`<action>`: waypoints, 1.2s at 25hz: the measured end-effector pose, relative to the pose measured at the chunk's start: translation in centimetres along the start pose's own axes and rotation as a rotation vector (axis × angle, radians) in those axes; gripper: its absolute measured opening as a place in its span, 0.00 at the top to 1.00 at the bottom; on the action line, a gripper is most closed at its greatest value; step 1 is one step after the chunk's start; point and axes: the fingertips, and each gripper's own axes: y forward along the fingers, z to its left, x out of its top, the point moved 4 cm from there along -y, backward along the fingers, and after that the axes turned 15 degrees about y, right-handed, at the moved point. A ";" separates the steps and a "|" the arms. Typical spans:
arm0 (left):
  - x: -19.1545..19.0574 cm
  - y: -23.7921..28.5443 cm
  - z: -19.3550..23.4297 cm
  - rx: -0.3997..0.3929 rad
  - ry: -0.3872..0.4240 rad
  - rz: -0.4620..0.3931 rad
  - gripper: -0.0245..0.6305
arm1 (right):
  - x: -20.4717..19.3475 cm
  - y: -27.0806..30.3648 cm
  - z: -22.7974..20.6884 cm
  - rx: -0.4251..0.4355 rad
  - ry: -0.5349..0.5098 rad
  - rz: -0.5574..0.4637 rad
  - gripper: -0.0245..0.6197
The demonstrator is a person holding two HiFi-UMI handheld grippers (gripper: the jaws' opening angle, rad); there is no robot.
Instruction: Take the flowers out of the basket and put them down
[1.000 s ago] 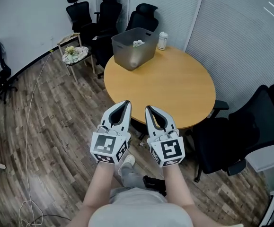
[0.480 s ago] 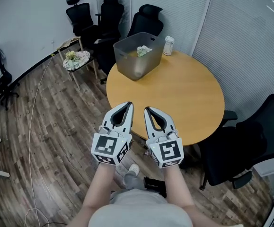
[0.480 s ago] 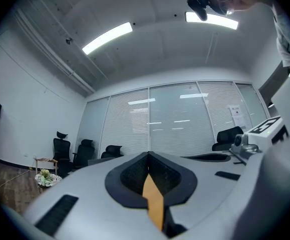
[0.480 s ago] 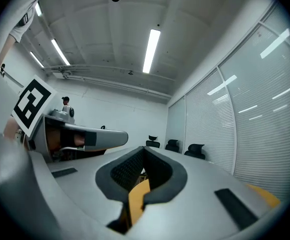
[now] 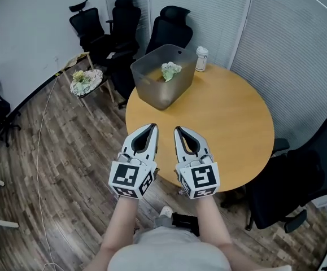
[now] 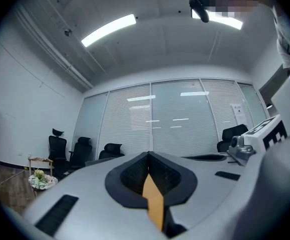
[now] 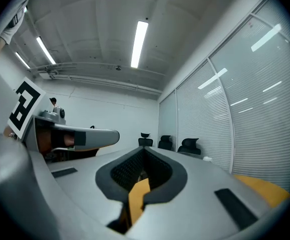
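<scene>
Two grippers cover the round worktop's [image 5: 225,117] near edge. At its far side the grey basket [image 5: 152,92] hides the lower part of the flowers [image 5: 170,70] inside it. Left gripper [image 5: 149,127] and right gripper [image 5: 179,131]: fingers pressed together, empty. The flowers show more fully than a second ago.

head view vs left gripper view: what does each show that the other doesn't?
Head view only: the flowers inside the basket, the white bottle, the person's forearms. Left gripper view only: the ceiling lights, and the left claw seen head-on, shut, nothing in it. Both: the black chairs, the window blinds and the flower-topped stool.
</scene>
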 end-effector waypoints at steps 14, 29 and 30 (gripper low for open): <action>-2.7 6.4 3.8 -0.028 -0.047 -0.007 0.96 | -1.4 5.6 -3.2 -0.014 -0.020 0.026 0.93; -5.0 10.6 10.1 -0.153 -0.072 -0.031 0.96 | -2.1 12.0 -3.3 -0.154 -0.030 0.022 0.93; -5.1 10.8 10.7 -0.165 -0.069 -0.034 0.96 | -2.1 12.5 -3.2 -0.167 -0.029 0.018 0.93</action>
